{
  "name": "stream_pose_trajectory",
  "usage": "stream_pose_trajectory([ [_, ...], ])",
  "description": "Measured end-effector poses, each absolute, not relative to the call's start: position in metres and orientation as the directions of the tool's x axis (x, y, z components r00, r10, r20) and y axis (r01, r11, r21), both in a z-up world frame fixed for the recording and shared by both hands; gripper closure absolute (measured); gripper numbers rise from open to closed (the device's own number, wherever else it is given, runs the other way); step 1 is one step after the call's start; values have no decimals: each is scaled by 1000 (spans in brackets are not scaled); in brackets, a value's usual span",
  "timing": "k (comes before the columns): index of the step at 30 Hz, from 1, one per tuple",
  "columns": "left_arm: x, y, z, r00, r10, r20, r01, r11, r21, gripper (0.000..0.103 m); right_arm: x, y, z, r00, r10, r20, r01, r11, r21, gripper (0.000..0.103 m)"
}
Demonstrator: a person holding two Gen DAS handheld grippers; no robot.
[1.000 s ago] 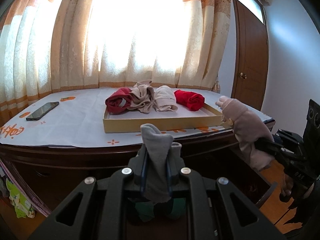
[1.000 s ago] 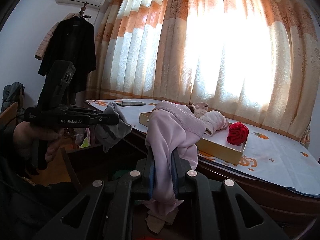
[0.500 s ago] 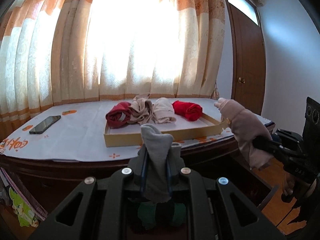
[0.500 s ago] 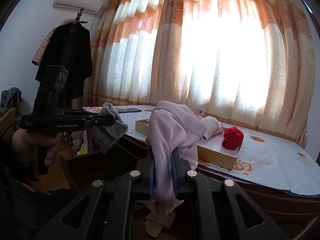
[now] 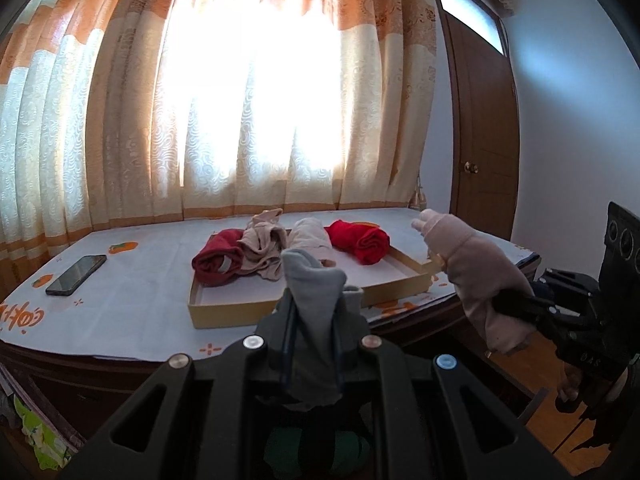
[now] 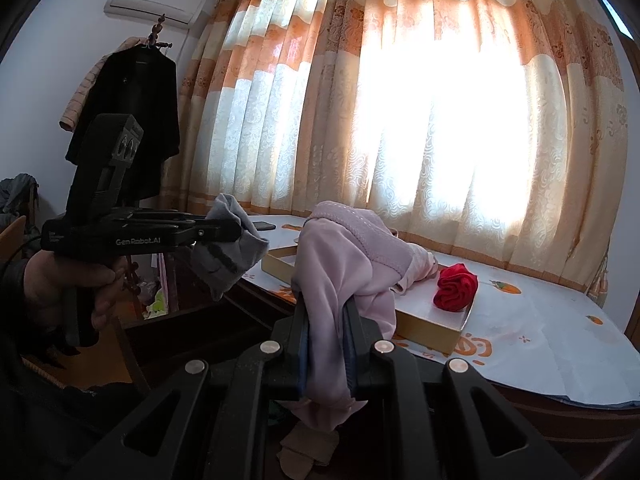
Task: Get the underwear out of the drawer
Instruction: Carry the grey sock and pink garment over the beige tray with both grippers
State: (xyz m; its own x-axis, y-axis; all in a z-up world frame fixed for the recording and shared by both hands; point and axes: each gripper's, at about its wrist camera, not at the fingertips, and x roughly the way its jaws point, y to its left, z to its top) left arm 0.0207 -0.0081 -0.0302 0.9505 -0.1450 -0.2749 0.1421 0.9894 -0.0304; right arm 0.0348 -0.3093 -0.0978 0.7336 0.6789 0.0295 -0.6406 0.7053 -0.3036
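A bedroom fills both views, with tall orange-and-cream curtains glowing in front of a bright window, a brown door at the right of the left wrist view, and an air conditioner above a dark coat on a stand in the right wrist view. Below the curtains lies the dark wooden surface, covered by a white cloth printed with orange motifs. On the cloth sits a shallow cardboard tray that holds a row of rolled garments: a dark red roll, two beige ones, and a bright red roll at the right end. A black phone lies flat on the cloth, well apart from the tray on its left. The right gripper has its fingers clamped on a pale pink piece of underwear, which bunches above them and hangs below, raised in front of the surface edge. The left gripper has its fingers pressed together on a grey piece of underwear, likewise held up in the air short of the tray. A hand wraps the left gripper's handle in the right wrist view
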Motion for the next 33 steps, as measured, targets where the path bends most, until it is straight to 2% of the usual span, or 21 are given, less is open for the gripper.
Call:
stream_pose_trajectory([
  [33, 69, -15, 7, 944, -172, -280, 183, 983, 11, 90, 67, -317, -46, 770, 638, 26, -611, 748, -260, 87],
])
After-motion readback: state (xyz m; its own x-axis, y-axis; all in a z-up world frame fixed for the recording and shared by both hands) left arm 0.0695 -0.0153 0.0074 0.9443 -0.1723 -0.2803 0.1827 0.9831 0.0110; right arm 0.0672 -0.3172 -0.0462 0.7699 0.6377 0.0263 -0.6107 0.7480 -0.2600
